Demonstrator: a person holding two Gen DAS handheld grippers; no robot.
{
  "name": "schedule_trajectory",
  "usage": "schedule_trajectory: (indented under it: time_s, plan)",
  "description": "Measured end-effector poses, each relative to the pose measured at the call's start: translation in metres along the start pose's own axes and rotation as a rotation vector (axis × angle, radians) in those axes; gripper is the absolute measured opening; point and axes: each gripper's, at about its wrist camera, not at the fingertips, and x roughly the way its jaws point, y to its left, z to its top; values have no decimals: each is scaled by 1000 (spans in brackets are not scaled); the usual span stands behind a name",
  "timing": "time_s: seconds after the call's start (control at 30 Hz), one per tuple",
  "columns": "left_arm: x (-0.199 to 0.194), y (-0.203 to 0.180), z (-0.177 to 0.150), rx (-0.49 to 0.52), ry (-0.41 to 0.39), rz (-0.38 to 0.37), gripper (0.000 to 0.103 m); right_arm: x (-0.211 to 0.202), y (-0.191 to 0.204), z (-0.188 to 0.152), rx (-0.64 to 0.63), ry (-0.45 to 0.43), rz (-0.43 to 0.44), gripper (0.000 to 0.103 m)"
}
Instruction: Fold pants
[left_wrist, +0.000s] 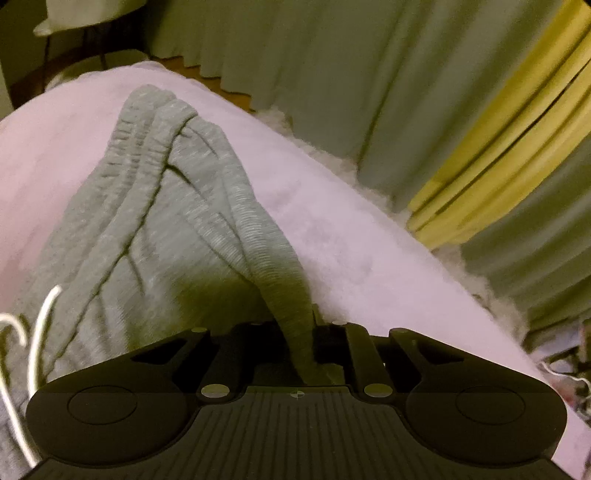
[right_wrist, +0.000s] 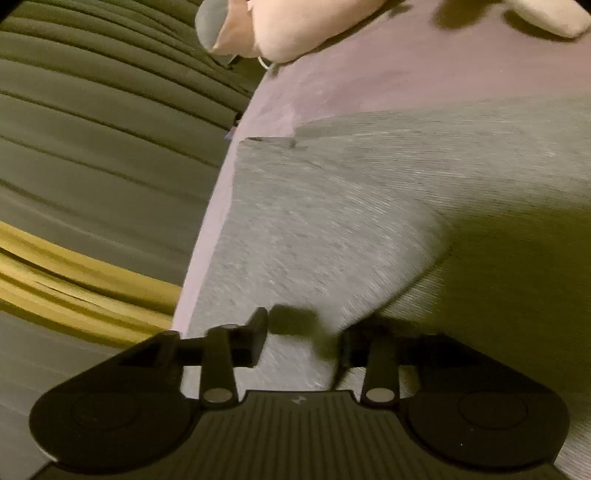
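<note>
Grey knit pants (left_wrist: 147, 229) lie bunched on a pink blanket (left_wrist: 325, 221), their ribbed waistband towards the far end. My left gripper (left_wrist: 299, 343) is shut on a ribbed edge of the pants and holds it lifted off the bed. A white drawstring (left_wrist: 40, 325) shows at the lower left. In the right wrist view the pants (right_wrist: 351, 221) lie flat on the pink blanket (right_wrist: 388, 85), close to its left edge. My right gripper (right_wrist: 303, 339) is open just above the grey fabric, with nothing between its fingers.
Green curtains (left_wrist: 332, 74) with a yellow band (left_wrist: 509, 147) hang beyond the bed; they show in the right wrist view (right_wrist: 92, 147) too. A pale pillow or plush (right_wrist: 295, 29) lies at the far end of the bed. White fluffy bedding (left_wrist: 332, 155) edges the blanket.
</note>
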Motion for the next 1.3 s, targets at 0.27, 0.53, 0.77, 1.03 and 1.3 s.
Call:
schedule_trajectory:
  time_s: [0.27, 0.53, 0.77, 1.03, 1.3]
  plan:
    - [-114, 19, -8, 12, -108, -209, 11, -40, 71, 33, -124, 0, 101, 5]
    - [-200, 127, -91, -76, -111, -432, 17, -160, 55, 69, -168, -83, 371, 5]
    - [-134, 199, -178, -119, 139, -128, 20, -114, -65, 34, -247, 143, -155, 6]
    - [-155, 202, -182, -149, 67, -88, 72, -123, -76, 29, -242, 145, -166, 8]
    - [-141, 208, -186, -178, 97, -99, 58, -111, -81, 30, -134, 145, -105, 9]
